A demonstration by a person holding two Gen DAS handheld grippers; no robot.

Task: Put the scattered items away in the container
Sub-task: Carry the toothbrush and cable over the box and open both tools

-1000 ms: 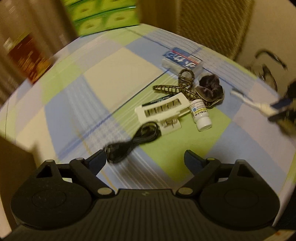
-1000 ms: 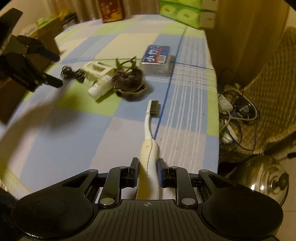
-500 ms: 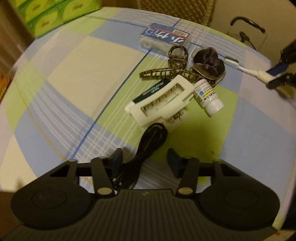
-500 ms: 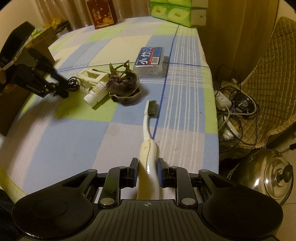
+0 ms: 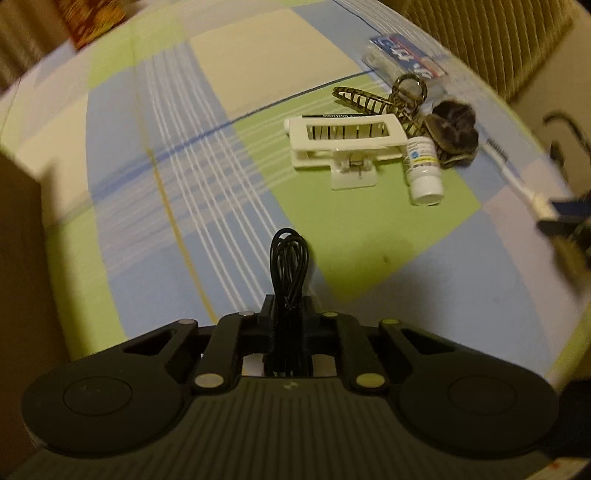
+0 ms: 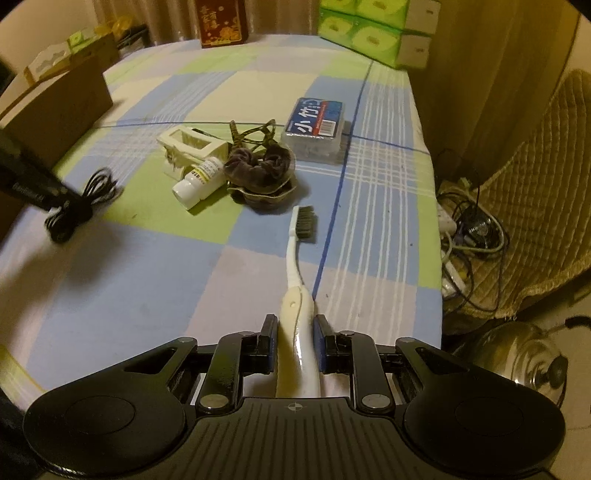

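My left gripper (image 5: 289,310) is shut on a coiled black cable (image 5: 289,258) and holds it above the checked cloth; it also shows in the right wrist view (image 6: 79,201). My right gripper (image 6: 294,332) is shut on the handle of a white toothbrush (image 6: 295,258), bristles pointing away. On the cloth lie a white hair clip (image 5: 347,144), a small white bottle (image 5: 423,170), a dark scrunchie (image 5: 454,129), a patterned claw clip (image 5: 373,98) and a clear box with a blue label (image 6: 314,127). A brown cardboard box (image 6: 55,110) stands at the table's left.
Green tissue packs (image 6: 373,33) and a red box (image 6: 221,22) stand at the table's far edge. Right of the table are a wicker chair (image 6: 535,184), tangled cables with a power strip (image 6: 469,236) and a metal pot (image 6: 524,358) on the floor.
My left gripper closed on the black cable and lifted it off the cloth, away from the other items. My right gripper kept hold of the toothbrush and rose slightly.
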